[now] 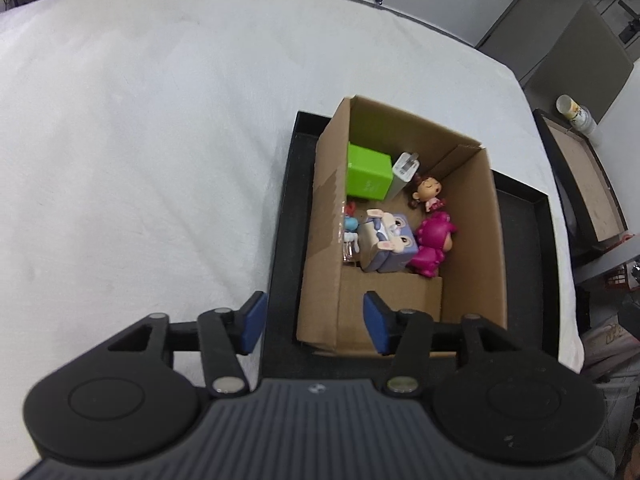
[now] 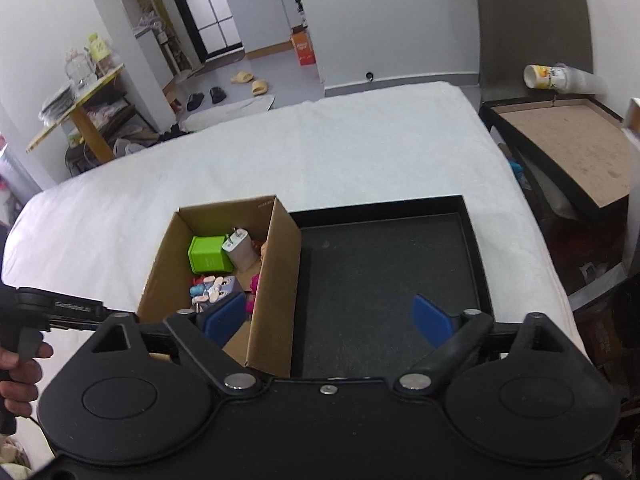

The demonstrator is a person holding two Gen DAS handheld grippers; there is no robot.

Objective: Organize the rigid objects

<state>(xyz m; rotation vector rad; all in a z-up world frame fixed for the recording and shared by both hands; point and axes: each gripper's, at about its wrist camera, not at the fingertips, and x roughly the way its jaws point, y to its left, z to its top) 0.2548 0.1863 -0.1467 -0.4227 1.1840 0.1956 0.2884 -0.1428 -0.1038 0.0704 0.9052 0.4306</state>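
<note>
An open cardboard box (image 1: 476, 220) (image 2: 276, 280) stands in the left part of a black tray (image 1: 524, 240) (image 2: 380, 272). Inside lie a green box (image 1: 368, 176) (image 2: 209, 254), a white charger (image 1: 405, 168) (image 2: 240, 248), a small doll (image 1: 430, 194), a pink dinosaur figure (image 1: 434, 246), a rabbit-faced box toy (image 1: 390, 244) (image 2: 218, 288) and a small blue figure (image 1: 350, 226). My left gripper (image 1: 315, 323) hangs open above the box's near wall, holding nothing. My right gripper (image 2: 328, 320) stands wide open over the box's right wall and the tray, empty.
The tray rests on a white cloth surface (image 1: 160, 140) (image 2: 320, 152). To the right stands a dark side table with a brown top (image 2: 572, 148) and a paper cup (image 2: 548, 77) (image 1: 574, 114). A hand (image 2: 16, 372) grips the left tool's handle at the left edge.
</note>
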